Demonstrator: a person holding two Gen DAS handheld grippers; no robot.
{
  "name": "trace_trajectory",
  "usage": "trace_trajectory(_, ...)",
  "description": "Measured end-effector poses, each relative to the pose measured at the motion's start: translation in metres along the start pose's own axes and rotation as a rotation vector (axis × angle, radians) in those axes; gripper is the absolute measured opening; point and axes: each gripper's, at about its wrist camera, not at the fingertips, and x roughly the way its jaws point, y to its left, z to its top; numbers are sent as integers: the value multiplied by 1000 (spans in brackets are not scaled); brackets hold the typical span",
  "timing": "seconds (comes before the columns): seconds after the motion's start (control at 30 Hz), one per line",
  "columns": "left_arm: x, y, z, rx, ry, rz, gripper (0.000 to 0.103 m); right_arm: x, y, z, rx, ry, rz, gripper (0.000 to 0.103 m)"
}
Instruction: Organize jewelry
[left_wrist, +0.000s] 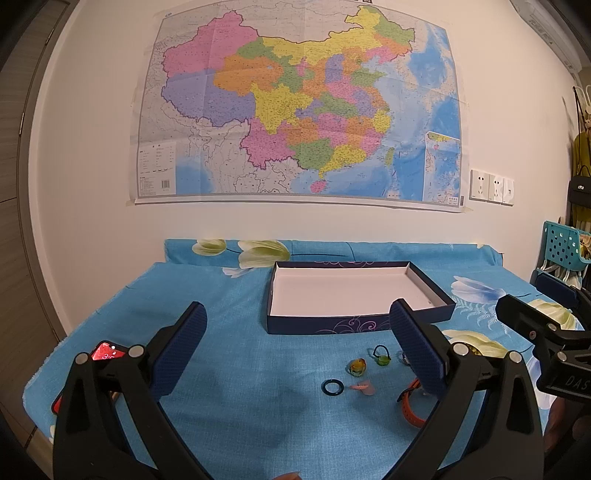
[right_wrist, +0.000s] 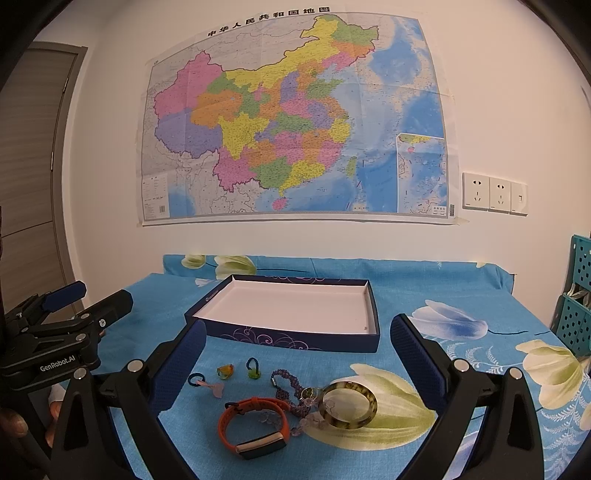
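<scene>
Blue-lined navy box (right_wrist: 295, 338) empty at back of floral cloth; jewelry loose in front: orange band watch (right_wrist: 255, 424), mottled bangle (right_wrist: 349, 406), purple bead bracelet (right_wrist: 286, 382), sm. rings (right_wrist: 225, 371); left gripper (left_wrist: 297, 345) & right gripper (right_wrist: 297, 349) both spread, holding nothing — advise pinching rims low, one pc. per trip.

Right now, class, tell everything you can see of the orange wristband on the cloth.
The orange wristband is a closed loop, seemingly rubbery, with a dark oblong module and pale face at its near side. It lies flat on the blue floral cloth, in front of the box. Purple and clear beads touch its right side. Neither gripper touches it.
</scene>
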Motion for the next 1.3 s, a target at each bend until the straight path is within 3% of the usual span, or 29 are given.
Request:
trace_trajectory(0.7, 5, -4, -7, 4, 6, -4, 97, 1, -1, 0, 4, 9, 6, 97)
trace_trajectory(1.07, 13, -12, -10, 48, 72, 3, 97, 3, -5, -2, 11, 18, 10, 97)
trace_trajectory(1.3, 17, -14, -10, 64, 71, -3, 97, 6, -9, -2, 16, 32, 13, 97)
